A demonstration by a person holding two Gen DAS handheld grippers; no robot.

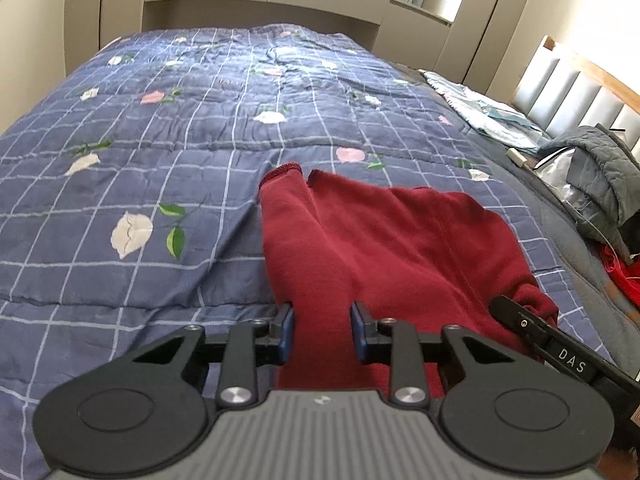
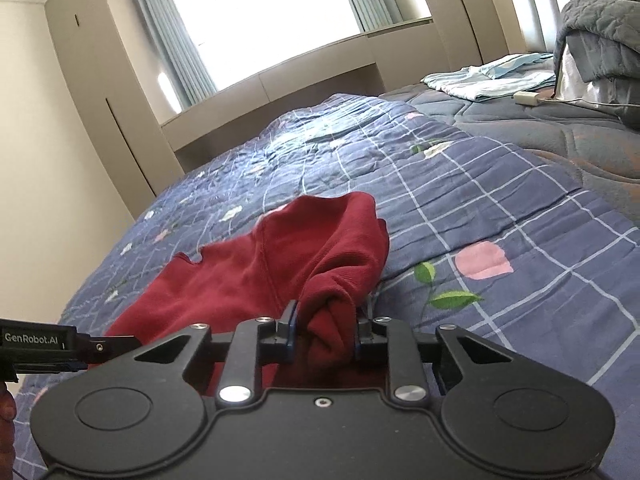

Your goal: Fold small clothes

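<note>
Red knit garment (image 1: 384, 240) lies on the quilt (image 1: 160, 128) of a bed, near edge gathered toward both grippers, far end with its two cuffs resting flat on the checked fabric.

Left gripper (image 1: 322, 332): jaws partly closed with a band of the garment running between the blue pads (image 1: 286, 334). Cloth fills the gap and appears pinched, though contact on the right-hand pad is not fully clear.

Right gripper (image 2: 326, 332): jaws pinch a bunched, rolled wad of the garment's corner. Cloth bulges above the fingers, so several layers are likely held, not one edge.

Both grips sit on the same near side of the garment, close together; each gripper's body shows at the edge of the other's view.

Step in hand, as judged: secure both near corners, then lift and carry them toward the far end for a fold.

Failure risks:
- Wadded right grip: the fold may come out lumpy or skewed, since the true corner is buried in the bunch.
- Shallow left grip: knit cloth may slip out under its own weight on lifting.
- Uneven lift: one side leading would twist the garment and misalign the edges.
- Quilt caught under a pad: the bedding would rise with the garment. None appears caught now.
</note>
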